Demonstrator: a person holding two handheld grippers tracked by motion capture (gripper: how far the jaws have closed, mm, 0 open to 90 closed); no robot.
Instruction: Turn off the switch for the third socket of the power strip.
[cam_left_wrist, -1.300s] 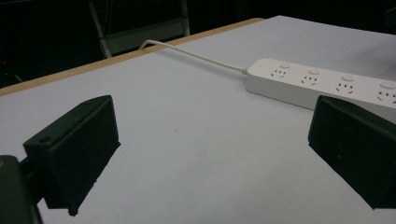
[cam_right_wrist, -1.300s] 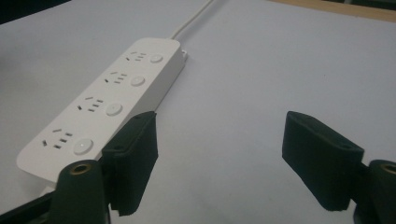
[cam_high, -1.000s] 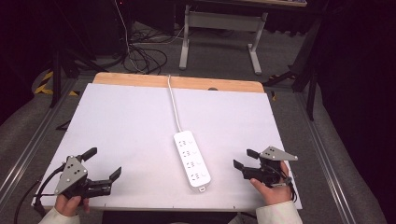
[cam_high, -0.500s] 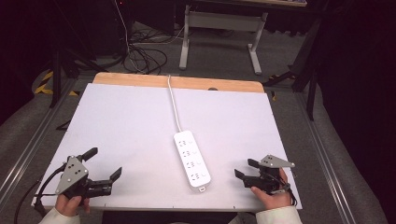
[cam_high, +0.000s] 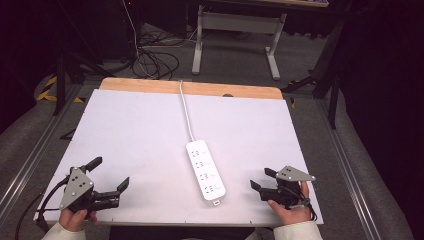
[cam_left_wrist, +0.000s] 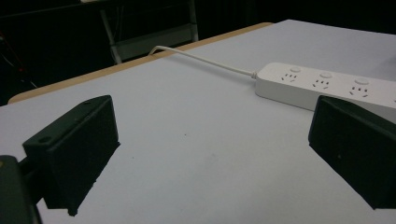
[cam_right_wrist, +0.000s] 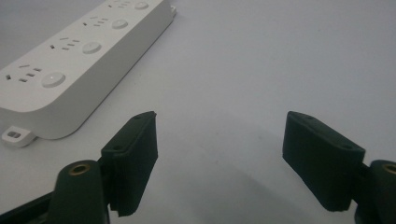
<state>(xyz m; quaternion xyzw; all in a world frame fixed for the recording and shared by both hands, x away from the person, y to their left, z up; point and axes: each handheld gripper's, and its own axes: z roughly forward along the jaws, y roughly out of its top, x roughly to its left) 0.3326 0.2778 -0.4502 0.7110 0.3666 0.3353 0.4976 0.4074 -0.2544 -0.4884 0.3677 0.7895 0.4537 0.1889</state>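
A white power strip with several sockets lies flat near the front middle of the white tabletop. Its cord runs away over the far edge. My left gripper rests at the front left corner, open, with nothing between its jaws. In the left gripper view the power strip lies ahead to the right. My right gripper sits at the front right, open and empty, pointing toward the strip's near end. The right gripper view has the power strip at upper left, apart from the jaws.
A wooden strip borders the table's far edge. Beyond it are loose cables on the floor and the legs of a metal stand. Metal rails run along both sides of the table.
My right gripper has slid slightly toward the table's near edge. The left gripper and the power strip have stayed where they were.
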